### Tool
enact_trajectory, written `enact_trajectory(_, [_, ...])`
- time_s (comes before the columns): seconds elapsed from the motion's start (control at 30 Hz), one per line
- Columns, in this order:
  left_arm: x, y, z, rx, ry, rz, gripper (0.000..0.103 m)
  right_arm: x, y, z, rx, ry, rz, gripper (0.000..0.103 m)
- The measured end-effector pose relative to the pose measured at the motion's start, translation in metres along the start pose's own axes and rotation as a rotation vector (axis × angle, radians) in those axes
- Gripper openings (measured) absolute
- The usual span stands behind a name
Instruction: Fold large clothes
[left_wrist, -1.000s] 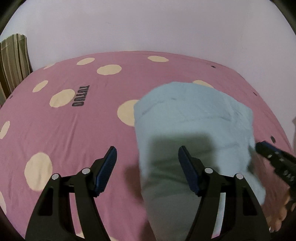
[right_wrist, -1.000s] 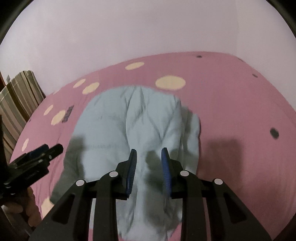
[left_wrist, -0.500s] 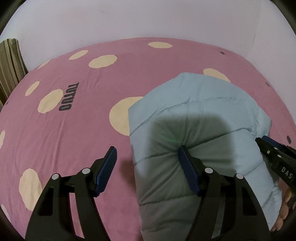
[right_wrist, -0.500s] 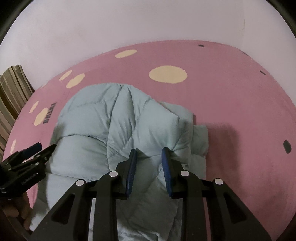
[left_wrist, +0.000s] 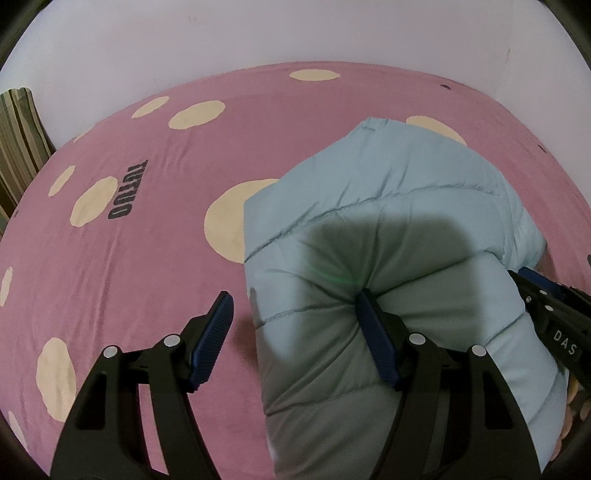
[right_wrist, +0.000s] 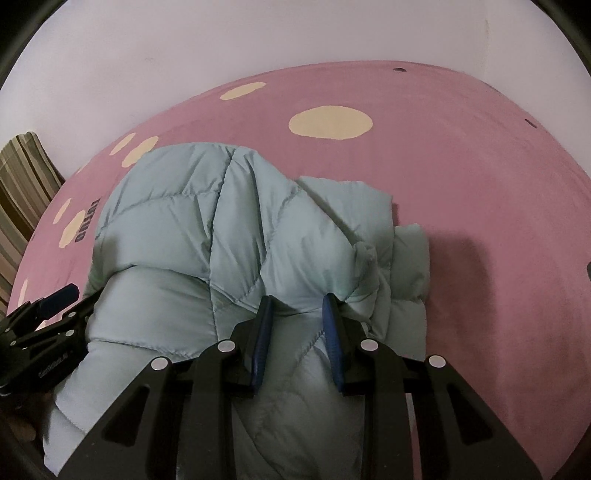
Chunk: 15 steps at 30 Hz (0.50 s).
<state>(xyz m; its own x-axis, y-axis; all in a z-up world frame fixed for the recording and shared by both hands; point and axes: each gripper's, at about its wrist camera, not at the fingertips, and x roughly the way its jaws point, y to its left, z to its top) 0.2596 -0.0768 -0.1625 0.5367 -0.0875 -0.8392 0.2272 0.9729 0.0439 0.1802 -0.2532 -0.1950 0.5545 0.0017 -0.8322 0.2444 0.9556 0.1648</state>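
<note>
I am holding my left gripper (left_wrist: 293, 325) with its fingers spread wide, the right finger pressing into the near edge of the pale blue puffer jacket (left_wrist: 388, 236) and the left finger hanging over the pink spotted bedsheet (left_wrist: 147, 240) at about 7 o'clock. My right gripper (right_wrist: 297, 321) is pinching a quilted ridge of the jacket (right_wrist: 221, 229) between narrowly set fingers at 6 o'clock. The jacket is lying bunched on the sheet, a striped cushion (right_wrist: 22, 192) showing at 9 o'clock.
</note>
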Motion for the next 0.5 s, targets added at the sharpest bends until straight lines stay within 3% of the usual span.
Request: enact_trajectory(0.5, [0.0001, -0.0016, -0.0013, 0.003, -0.012, -0.002, 0.069, 0.0027, 0.0027, -0.0024, 0.001, -0.02, -0.009, 0.029])
